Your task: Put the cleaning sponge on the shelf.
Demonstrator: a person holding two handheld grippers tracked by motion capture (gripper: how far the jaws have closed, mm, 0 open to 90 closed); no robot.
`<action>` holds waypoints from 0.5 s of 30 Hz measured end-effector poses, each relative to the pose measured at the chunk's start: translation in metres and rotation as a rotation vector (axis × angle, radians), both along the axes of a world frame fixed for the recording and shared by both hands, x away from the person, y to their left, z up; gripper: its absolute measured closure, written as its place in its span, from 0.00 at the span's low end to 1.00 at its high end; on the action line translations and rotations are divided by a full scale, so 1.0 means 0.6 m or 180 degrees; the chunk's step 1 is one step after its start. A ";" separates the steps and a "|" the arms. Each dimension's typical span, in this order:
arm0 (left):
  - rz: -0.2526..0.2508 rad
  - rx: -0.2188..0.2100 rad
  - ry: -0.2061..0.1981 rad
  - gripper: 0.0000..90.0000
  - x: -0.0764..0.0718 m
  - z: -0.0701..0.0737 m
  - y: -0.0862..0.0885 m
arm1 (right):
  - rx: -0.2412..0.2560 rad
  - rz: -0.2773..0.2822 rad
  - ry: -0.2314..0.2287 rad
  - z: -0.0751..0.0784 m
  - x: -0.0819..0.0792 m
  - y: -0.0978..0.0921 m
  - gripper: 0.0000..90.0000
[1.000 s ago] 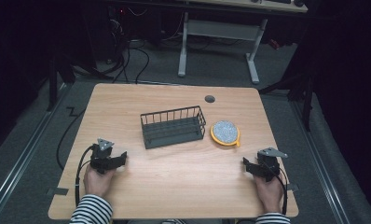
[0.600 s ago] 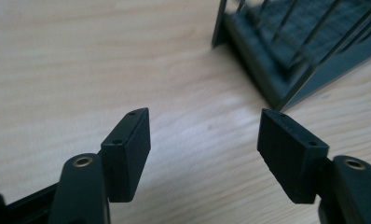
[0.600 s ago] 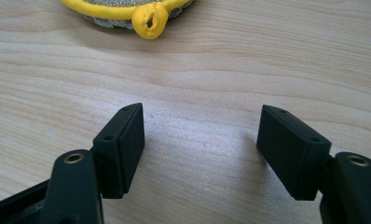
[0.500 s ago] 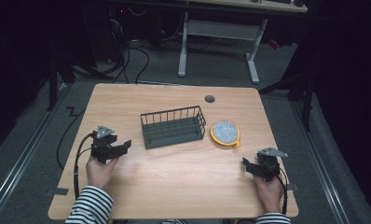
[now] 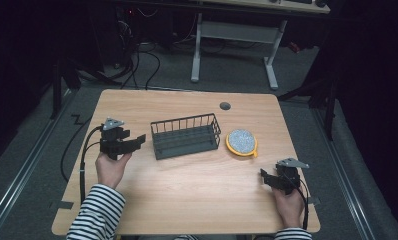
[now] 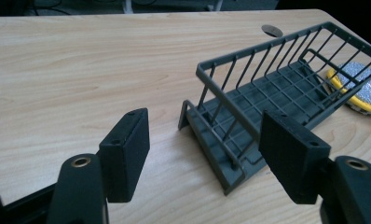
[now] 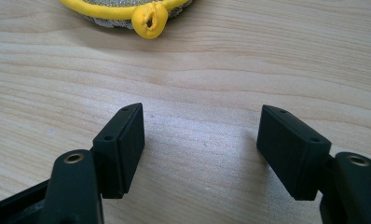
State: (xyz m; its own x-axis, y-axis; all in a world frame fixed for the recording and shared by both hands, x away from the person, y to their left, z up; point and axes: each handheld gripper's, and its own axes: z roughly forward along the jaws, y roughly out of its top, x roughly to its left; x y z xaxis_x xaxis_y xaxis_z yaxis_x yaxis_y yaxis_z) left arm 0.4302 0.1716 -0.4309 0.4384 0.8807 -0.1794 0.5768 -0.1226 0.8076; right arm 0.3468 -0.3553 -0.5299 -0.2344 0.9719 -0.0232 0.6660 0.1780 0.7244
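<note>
Nearest us, our right gripper (image 5: 265,177) rests low on the table (image 5: 187,200), jaws wide and empty. Farther in, our left gripper (image 5: 139,140), also wide, nears the wire basket's (image 5: 186,136) end. The yellow-rimmed scrubber (image 5: 241,142) beside the basket lies untouched; we judge nothing done yet.

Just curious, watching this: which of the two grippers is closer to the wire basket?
The left gripper. Its open jaws point at the basket's near end, while the right gripper rests by the table's front edge.
</note>
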 end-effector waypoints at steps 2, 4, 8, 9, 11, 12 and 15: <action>-0.0020 0.0009 0.0032 0.38 0.010 0.003 -0.007 | 0.0001 0.0000 0.0001 0.000 0.000 0.000 0.36; -0.0046 0.0038 0.0034 0.38 0.020 0.005 -0.014 | 0.0002 0.0002 0.0001 0.000 0.000 0.000 0.36; -0.0097 0.0127 0.0097 0.37 0.042 0.004 -0.033 | 0.0003 0.0003 0.0002 0.000 0.000 0.000 0.36; -0.0101 0.0141 0.0123 0.37 0.046 0.004 -0.036 | 0.0003 0.0003 0.0002 0.000 0.000 0.000 0.36; -0.0110 0.0186 0.0151 0.39 0.057 0.001 -0.044 | 0.0005 0.0004 0.0003 0.000 0.000 -0.001 0.36; -0.0114 0.0206 0.0167 0.39 0.062 0.000 -0.047 | 0.0006 0.0004 0.0003 0.000 0.000 -0.001 0.36; -0.0117 0.0225 0.0216 0.41 0.077 -0.008 -0.055 | 0.0007 0.0003 0.0003 0.000 0.000 -0.001 0.36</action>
